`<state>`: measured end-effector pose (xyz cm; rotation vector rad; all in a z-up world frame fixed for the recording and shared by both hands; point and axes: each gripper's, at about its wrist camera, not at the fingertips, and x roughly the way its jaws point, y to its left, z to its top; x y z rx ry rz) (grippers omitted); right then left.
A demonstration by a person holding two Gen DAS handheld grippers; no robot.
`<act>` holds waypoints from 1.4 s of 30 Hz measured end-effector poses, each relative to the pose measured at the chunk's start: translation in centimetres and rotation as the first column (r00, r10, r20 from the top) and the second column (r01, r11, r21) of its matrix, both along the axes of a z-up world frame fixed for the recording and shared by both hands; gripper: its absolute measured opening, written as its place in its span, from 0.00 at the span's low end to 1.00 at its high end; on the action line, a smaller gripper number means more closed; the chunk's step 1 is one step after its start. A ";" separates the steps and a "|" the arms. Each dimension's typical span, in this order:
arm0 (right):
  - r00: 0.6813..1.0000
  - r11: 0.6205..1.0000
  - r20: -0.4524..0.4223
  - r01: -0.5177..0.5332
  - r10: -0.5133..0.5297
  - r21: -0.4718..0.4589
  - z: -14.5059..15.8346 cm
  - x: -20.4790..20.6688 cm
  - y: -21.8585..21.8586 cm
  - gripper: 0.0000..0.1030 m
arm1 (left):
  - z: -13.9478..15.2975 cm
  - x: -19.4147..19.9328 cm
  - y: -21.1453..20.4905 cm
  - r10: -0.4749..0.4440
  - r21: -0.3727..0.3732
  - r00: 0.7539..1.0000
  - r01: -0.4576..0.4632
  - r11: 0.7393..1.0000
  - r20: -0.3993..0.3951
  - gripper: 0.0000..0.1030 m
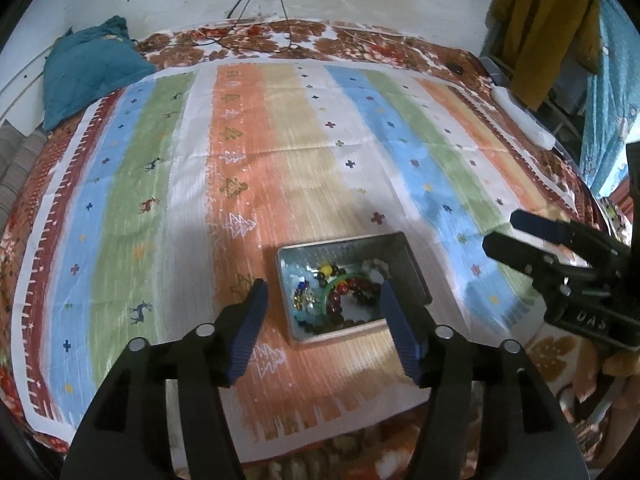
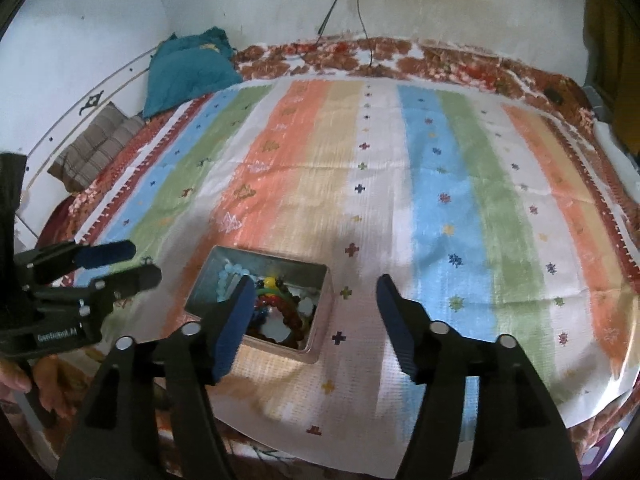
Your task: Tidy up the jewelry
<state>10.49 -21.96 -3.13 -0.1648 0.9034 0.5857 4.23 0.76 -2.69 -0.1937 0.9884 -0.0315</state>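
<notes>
— Where do we stand with the jewelry?

— It all lies heaped in the metal tin (image 1: 408, 264), which sits open on the striped cloth (image 1: 304, 152) over the bed. We see bead bracelets (image 1: 340, 300) in dark red and brown, a green bangle (image 1: 326, 290), some pale blue beads (image 2: 229, 270) and a few white pieces, all tangled together.

— And our grippers?

— Both stand apart with nothing between the pads. Our left gripper (image 1: 322, 330) hovers just above the near end of the tin. Our right gripper (image 2: 314, 326) is beside the tin, its left finger overlapping the near corner in that view, its other finger over bare cloth.

— How do we expect these things to handle?

— Light, we judge. The beaded strands look limp and will sag and swing once lifted; smooth round beads may slip between the pads. The bangle seems stiff, so it should keep its shape. Strands lying over one another may drag neighbours out with them.

— So where do we take hold?

— On the topmost loop, pinching across the strand where it rises clear of the heap, not deep in the pile. For the bangle, we'd grip across its rim. The tin itself looks rigid and thin-walled; if it slides, one gripper could steady a wall.

— Anything unclear?

— How many separate pieces there are; the heap is too blurred to count.
</notes>
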 end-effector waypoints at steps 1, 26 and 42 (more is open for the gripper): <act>1.000 1.000 0.004 -0.001 0.001 0.000 0.1 -0.1 -0.1 0.66 | 0.1 -0.2 0.0 -0.002 0.001 1.000 0.002 1.000 0.005 0.65; 0.996 0.999 0.077 -0.036 0.036 0.002 1.6 -4.1 -1.1 0.93 | 1.7 -3.8 -1.0 -0.015 0.064 0.997 0.011 0.998 0.073 0.95; 0.991 0.999 0.124 -0.044 0.044 -0.005 2.1 -5.4 -1.1 0.95 | 1.9 -4.4 -0.6 -0.009 0.051 0.994 0.003 0.999 0.111 0.95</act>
